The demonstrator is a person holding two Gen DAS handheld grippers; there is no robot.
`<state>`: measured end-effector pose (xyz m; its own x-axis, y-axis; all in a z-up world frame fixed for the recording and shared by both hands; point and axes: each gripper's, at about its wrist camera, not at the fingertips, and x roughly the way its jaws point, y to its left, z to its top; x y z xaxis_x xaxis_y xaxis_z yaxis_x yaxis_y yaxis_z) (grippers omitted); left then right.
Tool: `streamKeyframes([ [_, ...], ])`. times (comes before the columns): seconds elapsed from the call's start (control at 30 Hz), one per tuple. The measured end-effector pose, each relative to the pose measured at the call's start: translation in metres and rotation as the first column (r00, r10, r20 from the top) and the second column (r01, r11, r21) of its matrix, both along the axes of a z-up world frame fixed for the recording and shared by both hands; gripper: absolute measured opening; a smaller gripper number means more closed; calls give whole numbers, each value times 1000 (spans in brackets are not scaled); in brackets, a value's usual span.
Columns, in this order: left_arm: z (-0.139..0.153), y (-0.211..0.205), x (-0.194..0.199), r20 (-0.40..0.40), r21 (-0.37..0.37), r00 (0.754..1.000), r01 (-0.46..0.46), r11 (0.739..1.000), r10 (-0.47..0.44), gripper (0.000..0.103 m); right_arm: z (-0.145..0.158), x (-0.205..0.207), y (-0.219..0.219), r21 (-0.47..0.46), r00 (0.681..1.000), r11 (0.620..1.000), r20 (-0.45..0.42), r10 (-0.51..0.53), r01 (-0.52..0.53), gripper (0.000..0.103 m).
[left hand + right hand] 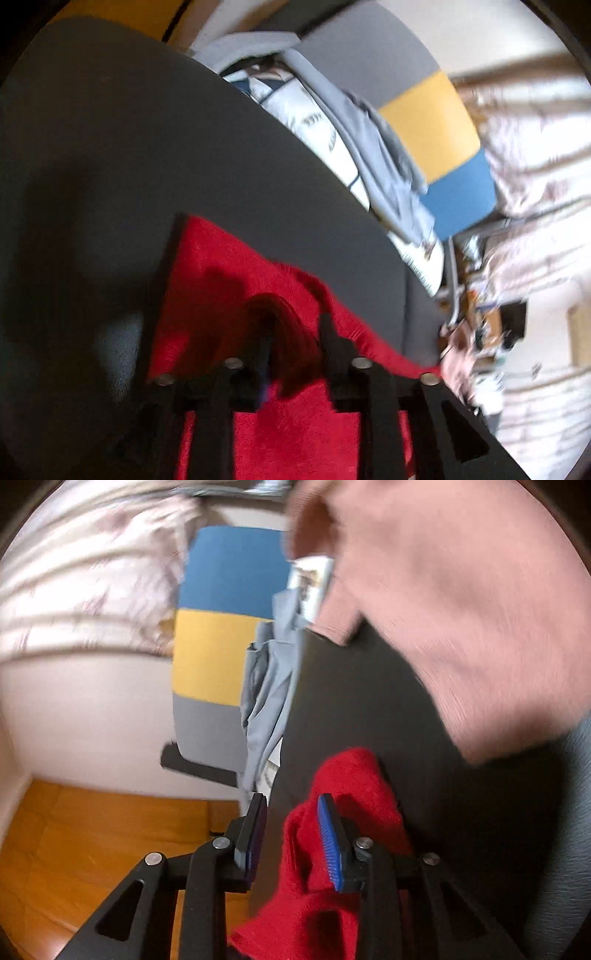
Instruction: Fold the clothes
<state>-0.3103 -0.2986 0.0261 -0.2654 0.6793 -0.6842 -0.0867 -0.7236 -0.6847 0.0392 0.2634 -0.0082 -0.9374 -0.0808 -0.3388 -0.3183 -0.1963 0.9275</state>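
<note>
While both views are blurred, a red garment (236,280) lies on a dark grey table (129,147). The left gripper (295,332) stands over it with its jaws apart; a raised fold of the red cloth sits between them, and I cannot tell whether the fingers press it. The right gripper (291,830) has its blue pads (330,843) apart, a bunched edge of the red garment (351,786) rising between them, unclamped. A pink sleeve (461,609) crosses above. Grey clothes (373,147) hang at the table's far edge.
</note>
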Motion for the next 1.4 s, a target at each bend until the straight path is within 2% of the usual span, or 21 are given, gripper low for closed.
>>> streamKeyframes([
  [0.07, 11, -13, 4, -72, -20, 994, -81, 996, 80, 71, 21, 0, -17, 144, 996, 986, 42, 77, -82, 30],
  [0.1, 18, -19, 8, -113, -30, 987, -116, 993, 112, 77, 32, -1, -28, 219, 991, 967, 71, 117, -130, 30],
  [0.2, 25, -25, 24, -201, -65, 975, -114, 991, 99, 78, 50, -9, -75, 434, 941, 839, 232, 248, -328, 33],
  [0.27, 22, -16, 39, -236, -118, 971, -60, 991, 31, 78, 42, 1, -100, 457, 896, 774, 295, 332, -438, 33],
  [0.3, 19, -9, 47, -253, -152, 967, -26, 988, -14, 78, 35, 3, -104, 438, 885, 775, 312, 345, -457, 33],
  [0.37, 9, 9, 63, -282, -223, 953, 42, 974, -106, 78, 20, 2, -105, 352, 880, 820, 329, 343, -452, 35],
  [0.5, -15, 32, 87, -290, -329, 943, 64, 942, -165, 78, -5, -17, -95, 98, 899, 898, 147, 412, -428, 36],
  [0.63, -27, 35, 94, -292, -379, 941, 52, 924, -173, 78, -15, -32, -66, -23, 956, 957, 52, 290, -289, 38],
  [0.73, -23, 30, 98, -306, -395, 934, 51, 917, -183, 78, -16, -29, -37, -57, 993, 992, -3, 117, -117, 38],
  [0.77, -19, 27, 98, -314, -403, 932, 44, 914, -183, 78, -15, -27, -32, -40, 995, 995, 47, 93, -91, 39],
  [0.83, -11, 20, 100, -356, -422, 920, -1, 906, -165, 78, -3, -22, -43, 100, 984, 988, 145, 100, -115, 39],
  [0.9, -5, 9, 100, -404, -444, 904, -59, 894, -141, 80, 13, -18, -64, 271, 966, 946, 231, 114, -176, 39],
  [0.93, -5, 4, 99, -421, -453, 897, -83, 888, -132, 83, 21, -18, -80, 365, 951, 901, 279, 133, -233, 39],
  [1.0, -10, -4, 95, -421, -473, 901, -116, 873, -109, 87, 35, -22, -113, 520, 913, 782, 381, 149, -344, 39],
  [1.07, -18, -7, 92, -387, -473, 915, -90, 876, -115, 87, 41, -33, -148, 651, 865, 605, 482, 136, -458, 39],
  [1.13, -25, -4, 92, -372, -491, 919, -78, 868, -128, 87, 36, -41, -170, 721, 834, 457, 543, 94, -521, 39],
  [1.17, -28, -1, 92, -370, -506, 919, -74, 859, -138, 87, 32, -43, -176, 730, 815, 409, 575, 65, -547, 39],
  [1.23, -35, 6, 92, -363, -548, 917, -68, 834, -164, 87, 17, -42, -170, 699, 782, 445, 623, 6, -560, 39],
  [1.33, -43, 17, 93, -361, -606, 908, -57, 794, -211, 87, 14, -40, -160, 687, 824, 541, 566, 19, -484, 40],
  [1.37, -42, 17, 97, -378, -604, 898, -54, 795, -226, 80, 13, -36, -159, 682, 825, 551, 564, 21, -480, 40],
  [1.4, -42, 17, 102, -388, -606, 888, -45, 795, -245, 65, 14, -37, -159, 683, 823, 547, 567, 19, -483, 40],
])
